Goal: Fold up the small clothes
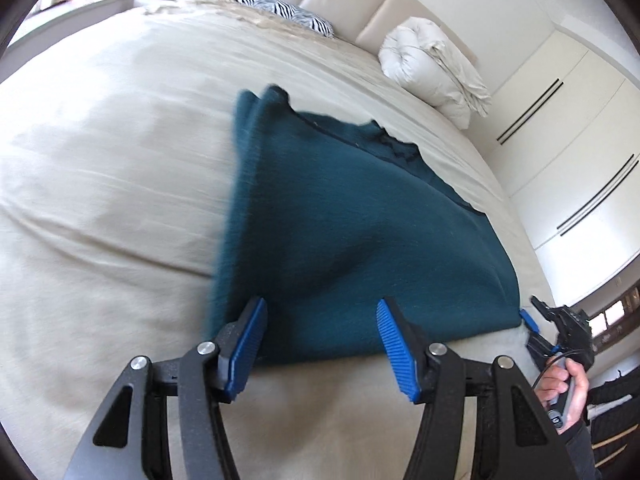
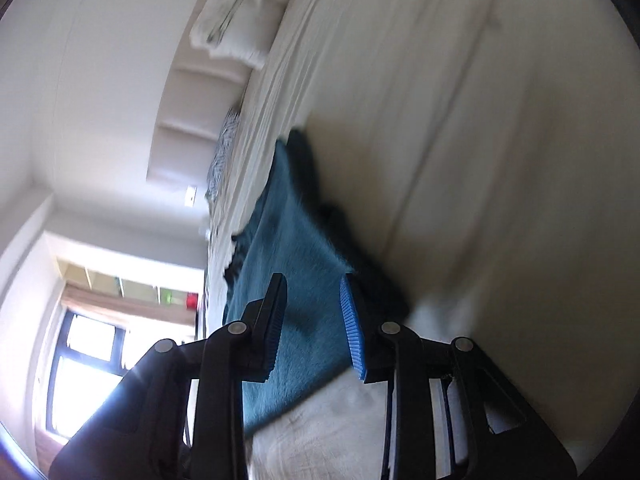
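left wrist view: our left tool [image 1: 320,338] stands with its blue ribbed pads spread and nothing pinched between them; the near edge of the dark teal fleece garment [image 1: 340,220] lies just beyond the tips. the garment rests on the cream bedspread [image 1: 100,180] of the bed, toward the bed's right side, with one layer already doubled over on its left and a dark seam showing along the far right edge. we judge the folding begun but not finished: the shape is a rough wedge, with bumps in the middle. at the garment's near right corner a blue pad of the right tool [image 1: 529,319] touches the cloth, held by a hand [image 1: 568,384] in a dark sleeve. further off sit a rolled white duvet [image 1: 432,68] by the padded beige headboard [image 1: 360,0], a zebra-striped pillow [image 1: 280,10] and white wardrobe doors [image 1: 580,140]; none of them lies in our way.

right wrist view: this view is rolled sideways and blurred. the right tool's pads stand partly apart with the teal cloth running between them; whether they press on it we cannot tell. the garment stretches away along the bed, its far end lumpy. a window [image 2: 88,360] sits in the background, well clear. what seems left is to smooth the layers and bring the near edge over; the loose folded layer could slip as we do so.
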`<move>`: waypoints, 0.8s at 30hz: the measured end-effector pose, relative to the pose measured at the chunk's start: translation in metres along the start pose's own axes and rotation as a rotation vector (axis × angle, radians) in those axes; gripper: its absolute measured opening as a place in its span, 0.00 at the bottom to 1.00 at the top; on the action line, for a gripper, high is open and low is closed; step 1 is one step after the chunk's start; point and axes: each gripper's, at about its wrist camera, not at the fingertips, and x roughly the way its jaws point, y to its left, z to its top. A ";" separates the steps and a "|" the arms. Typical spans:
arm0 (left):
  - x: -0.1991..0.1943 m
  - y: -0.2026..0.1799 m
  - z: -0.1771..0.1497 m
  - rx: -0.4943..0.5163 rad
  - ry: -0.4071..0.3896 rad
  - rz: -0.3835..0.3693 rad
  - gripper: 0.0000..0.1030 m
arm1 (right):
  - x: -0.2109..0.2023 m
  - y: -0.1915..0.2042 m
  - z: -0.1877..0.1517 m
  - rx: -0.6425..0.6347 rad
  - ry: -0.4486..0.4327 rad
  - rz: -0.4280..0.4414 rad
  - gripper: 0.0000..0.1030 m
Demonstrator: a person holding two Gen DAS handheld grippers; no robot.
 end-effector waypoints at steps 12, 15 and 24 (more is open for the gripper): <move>0.014 -0.068 0.058 0.181 -0.073 0.099 0.75 | 0.025 0.109 -0.017 -0.185 0.142 0.089 0.28; 0.041 -0.077 0.071 0.208 -0.052 0.135 0.75 | 0.077 0.138 -0.037 -0.225 0.217 0.101 0.28; 0.102 -0.057 0.083 0.203 0.028 0.242 0.74 | 0.177 0.149 -0.056 -0.261 0.343 0.044 0.28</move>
